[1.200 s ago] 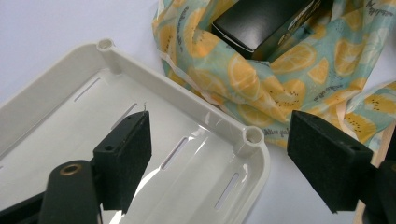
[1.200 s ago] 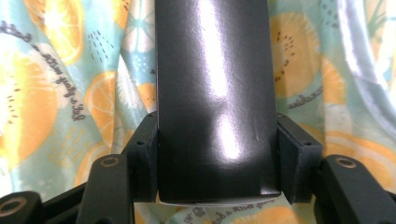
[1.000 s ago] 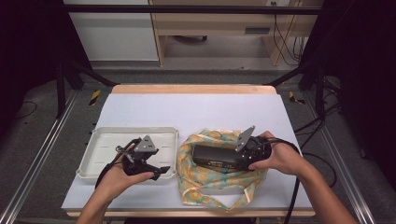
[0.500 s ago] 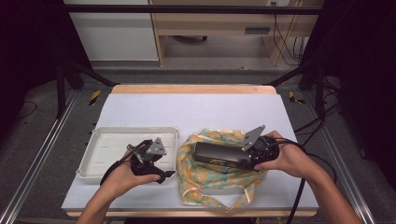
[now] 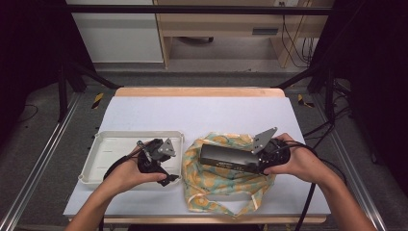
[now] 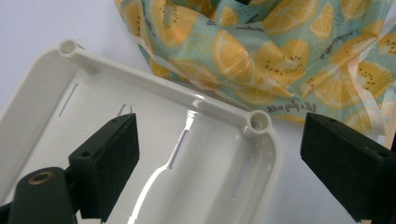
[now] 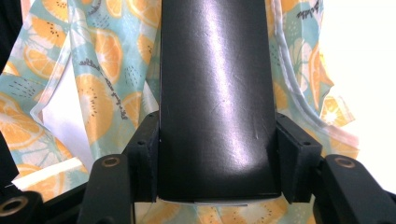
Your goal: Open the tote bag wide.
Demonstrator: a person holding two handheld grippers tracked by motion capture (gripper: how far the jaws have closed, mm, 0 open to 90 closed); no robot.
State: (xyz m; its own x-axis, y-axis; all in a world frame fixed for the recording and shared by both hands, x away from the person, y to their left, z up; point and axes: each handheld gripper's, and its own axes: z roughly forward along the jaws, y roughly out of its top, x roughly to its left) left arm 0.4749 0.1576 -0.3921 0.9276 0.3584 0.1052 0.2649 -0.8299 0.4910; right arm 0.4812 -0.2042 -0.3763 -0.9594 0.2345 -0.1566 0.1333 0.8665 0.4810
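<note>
Right gripper [image 7: 217, 154] clamps black box [image 5: 227, 159] over fruit-print bag [image 5: 226, 185].
Left gripper [image 6: 224, 154] spread wide, empty, above white tray [image 5: 103, 161] at bag's 9 o'clock.

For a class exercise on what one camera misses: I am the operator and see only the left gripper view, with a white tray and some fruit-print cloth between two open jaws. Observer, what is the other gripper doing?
Observer: The right gripper is shut on a long black box, its jaws pressing both sides of one end.
Operator: Where is that box relative to the cloth?
Observer: It sits over the fruit-print bag, which lies crumpled on the table beside the white tray.
Operator: And my own gripper?
Observer: In the high view the left gripper hovers over the tray's right end, jaws open, holding nothing.
</note>
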